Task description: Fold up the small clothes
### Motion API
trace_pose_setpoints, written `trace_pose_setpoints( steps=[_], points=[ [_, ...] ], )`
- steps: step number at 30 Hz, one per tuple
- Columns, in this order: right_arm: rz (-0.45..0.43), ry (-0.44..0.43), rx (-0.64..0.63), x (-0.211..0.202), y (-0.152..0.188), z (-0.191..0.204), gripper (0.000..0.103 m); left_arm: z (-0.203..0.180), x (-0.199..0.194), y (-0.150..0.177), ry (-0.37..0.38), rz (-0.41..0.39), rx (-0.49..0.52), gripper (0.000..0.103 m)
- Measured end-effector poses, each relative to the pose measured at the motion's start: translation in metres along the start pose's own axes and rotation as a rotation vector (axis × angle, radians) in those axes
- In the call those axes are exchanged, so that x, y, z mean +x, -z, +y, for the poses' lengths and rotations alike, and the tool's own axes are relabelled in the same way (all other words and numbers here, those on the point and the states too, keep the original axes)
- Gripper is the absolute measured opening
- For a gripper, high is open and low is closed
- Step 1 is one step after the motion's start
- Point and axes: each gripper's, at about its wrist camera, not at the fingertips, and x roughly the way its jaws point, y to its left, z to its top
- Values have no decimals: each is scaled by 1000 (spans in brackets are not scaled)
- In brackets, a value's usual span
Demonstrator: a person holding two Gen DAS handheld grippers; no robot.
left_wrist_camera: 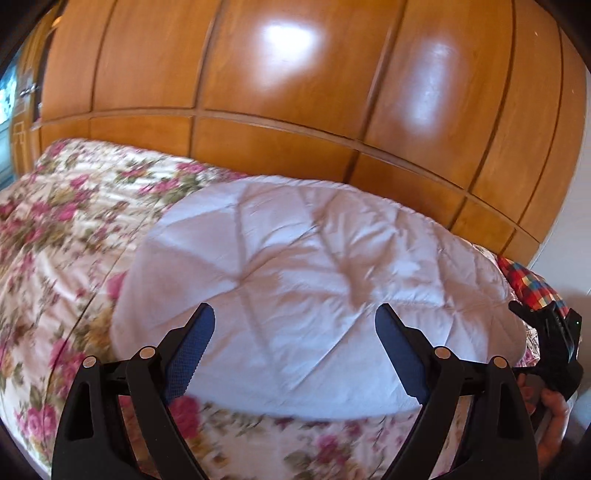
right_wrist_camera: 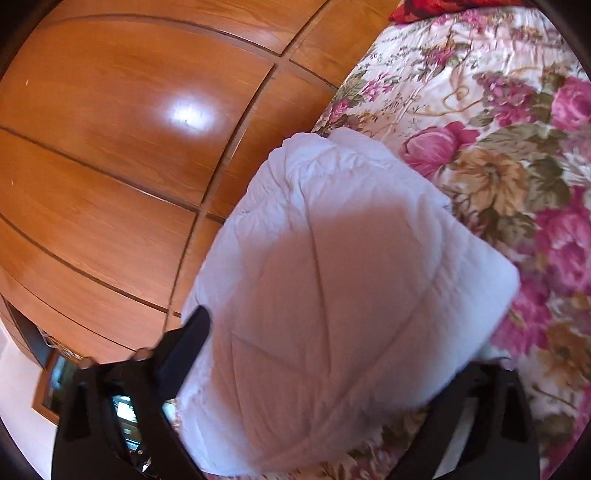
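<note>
A white quilted cloth [left_wrist_camera: 314, 273] lies folded on a floral bedspread [left_wrist_camera: 62, 229]. My left gripper [left_wrist_camera: 295, 325] hovers above its near edge, jaws wide open and empty. The right gripper [left_wrist_camera: 546, 332] shows at the far right of the left wrist view, beside a checkered cloth [left_wrist_camera: 532, 284]. In the right wrist view the white cloth [right_wrist_camera: 332, 280] fills the space between my right gripper's fingers [right_wrist_camera: 192, 343]; the right finger is hidden under the cloth. The jaws stand wide apart around the cloth's near end. Whether they grip it I cannot tell.
A glossy wooden wardrobe [left_wrist_camera: 295, 85] stands right behind the bed and also fills the left of the right wrist view [right_wrist_camera: 110, 147]. A red patterned cushion [right_wrist_camera: 424, 7] lies at the far end of the bedspread [right_wrist_camera: 517, 129].
</note>
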Motion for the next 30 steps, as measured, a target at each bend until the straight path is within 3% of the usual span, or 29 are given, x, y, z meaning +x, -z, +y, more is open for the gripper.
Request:
trace_pose_setpoints(
  steps=[4, 7, 9, 13, 16, 19, 23, 27, 30],
  points=[
    [27, -34, 99, 18, -10, -15, 52, -24, 21, -18, 11, 0, 56, 88],
    [19, -66, 136, 19, -13, -20, 28, -43, 47, -35, -31, -4, 123, 88],
    [-7, -89, 120, 11, -15, -16, 22, -53, 69, -43, -67, 18, 171, 88],
    [-65, -112, 74, -17, -19, -2, 18, -63, 108, -41, -123, 123, 205, 88],
    [-126, -114, 18, -50, -28, 8, 18, -69, 112, -31, -71, 159, 183, 88],
    [-159, -76, -11, -75, -30, 6, 18, -88, 109, -14, -21, 162, 208, 88],
    [-138, 24, 4, -80, -28, -9, 18, -114, 118, 8, -36, 152, 284, 90],
    [-130, 44, 32, -79, -26, -11, 18, -115, 106, 1, -11, 171, 278, 89],
    [-137, 46, 21, -87, -22, -4, 18, -102, 88, -15, -18, 105, 247, 89]
  ],
)
